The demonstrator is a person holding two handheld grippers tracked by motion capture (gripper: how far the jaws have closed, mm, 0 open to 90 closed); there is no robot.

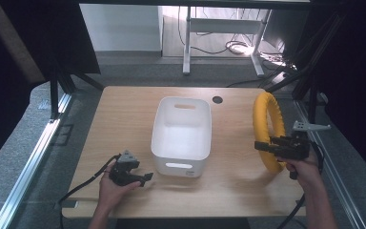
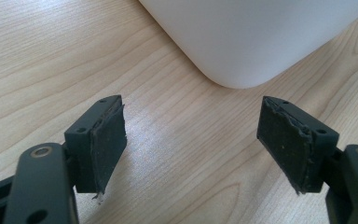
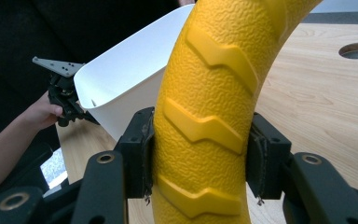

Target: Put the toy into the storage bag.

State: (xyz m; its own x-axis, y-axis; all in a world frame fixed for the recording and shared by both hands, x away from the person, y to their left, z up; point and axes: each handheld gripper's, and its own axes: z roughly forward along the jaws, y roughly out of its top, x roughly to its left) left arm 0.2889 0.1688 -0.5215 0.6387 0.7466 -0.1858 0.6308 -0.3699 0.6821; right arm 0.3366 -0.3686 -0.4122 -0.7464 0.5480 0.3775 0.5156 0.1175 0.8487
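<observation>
Fingers of the right gripper point(image 1: 263, 145) clamp a yellow ridged rubber ring point(image 1: 267, 130), upright right of the white plastic bin point(image 1: 181, 136); left gripper point(image 2: 191, 140) spread wide, empty. Likely next: carry ring over bin, release

I note both grippers point(image 1: 145, 179) point(image 1: 267, 144) are black, screw-studded, with worn jaw pads point(image 2: 107, 140), grey three-cornered plates and trailing black cables; forearms bare.
</observation>
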